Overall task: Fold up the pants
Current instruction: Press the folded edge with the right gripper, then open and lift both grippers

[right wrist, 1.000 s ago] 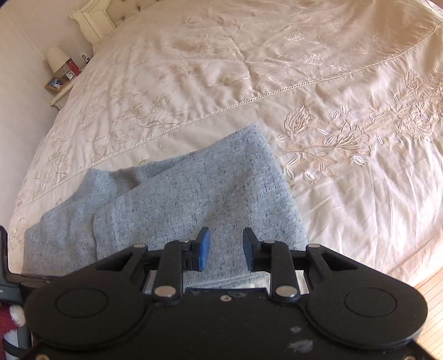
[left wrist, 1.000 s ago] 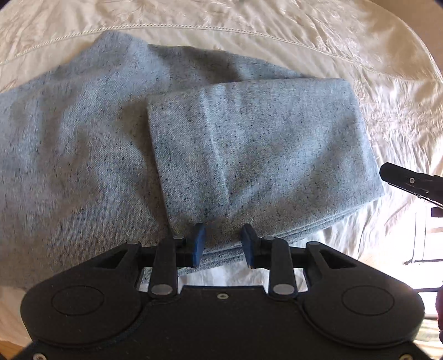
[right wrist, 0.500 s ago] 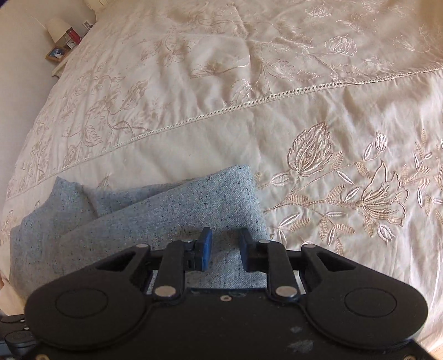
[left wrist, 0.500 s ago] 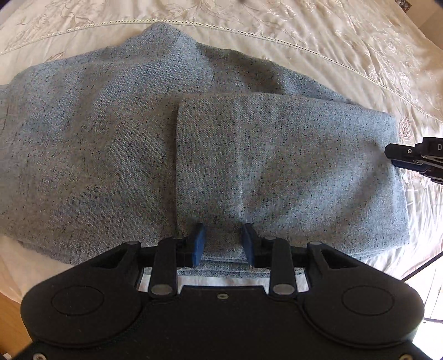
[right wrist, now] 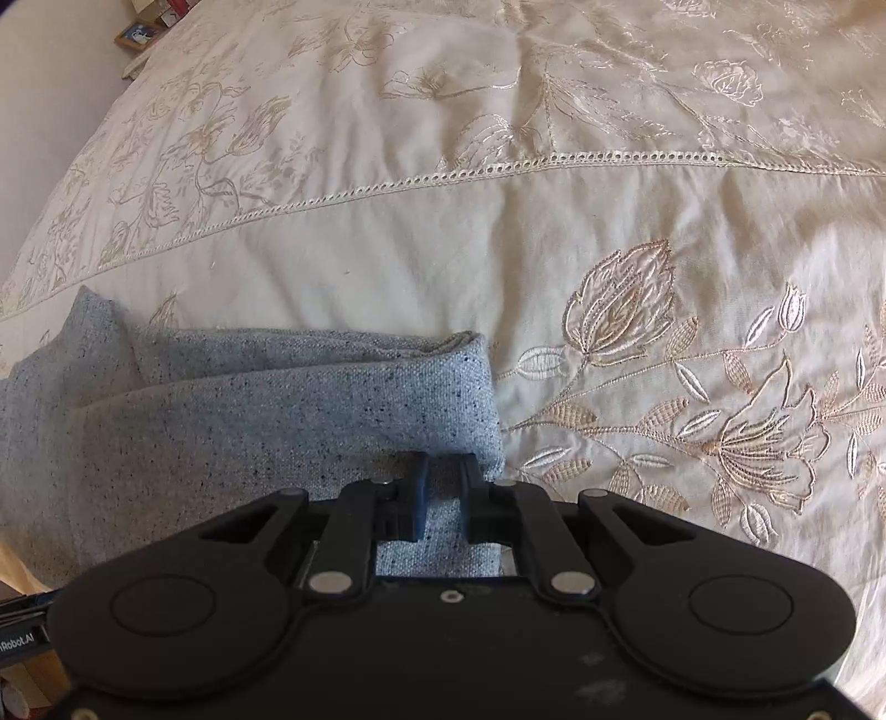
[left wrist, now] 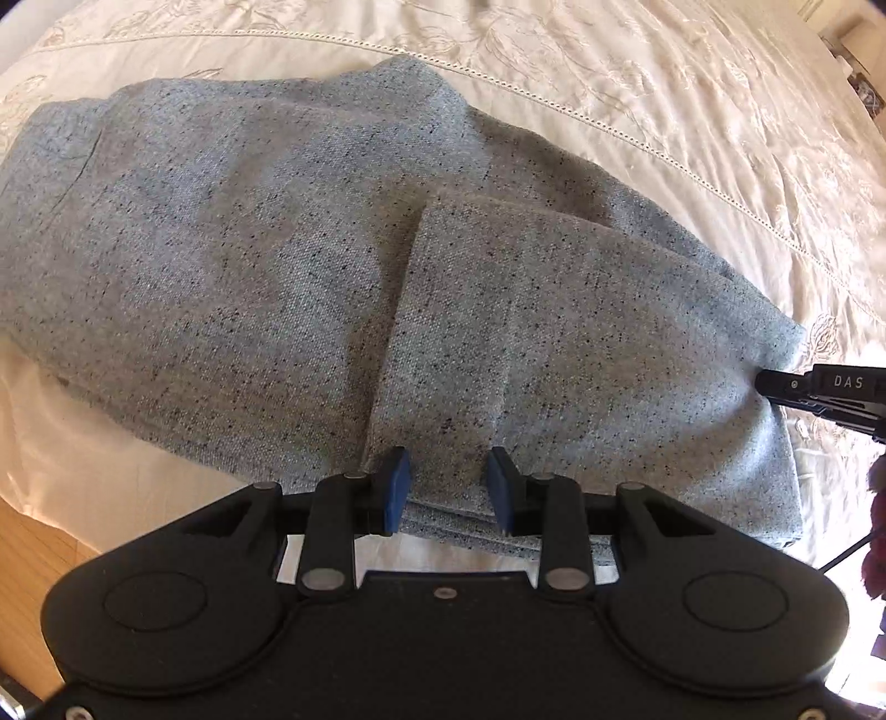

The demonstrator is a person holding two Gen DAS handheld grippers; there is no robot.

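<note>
Grey-blue speckled pants (left wrist: 277, 266) lie on the cream bed, with the leg end folded back over them as a top flap (left wrist: 581, 343). My left gripper (left wrist: 447, 487) is open, its blue pads straddling the near edge of the flap. My right gripper (right wrist: 443, 493) sits low over the folded right end of the pants (right wrist: 310, 421); its jaws stand narrowly apart with cloth between them. Its tip also shows in the left wrist view (left wrist: 819, 387) at the fold's right edge.
The embroidered cream bedspread (right wrist: 637, 232) stretches far and right of the pants. A wooden floor (left wrist: 39, 559) shows past the near bed edge at lower left. A nightstand with small items (right wrist: 144, 33) stands far left.
Both grippers have moved lower and closer to the pants. The right gripper's jaws have narrowed over the folded right end. The left jaws stay open.
</note>
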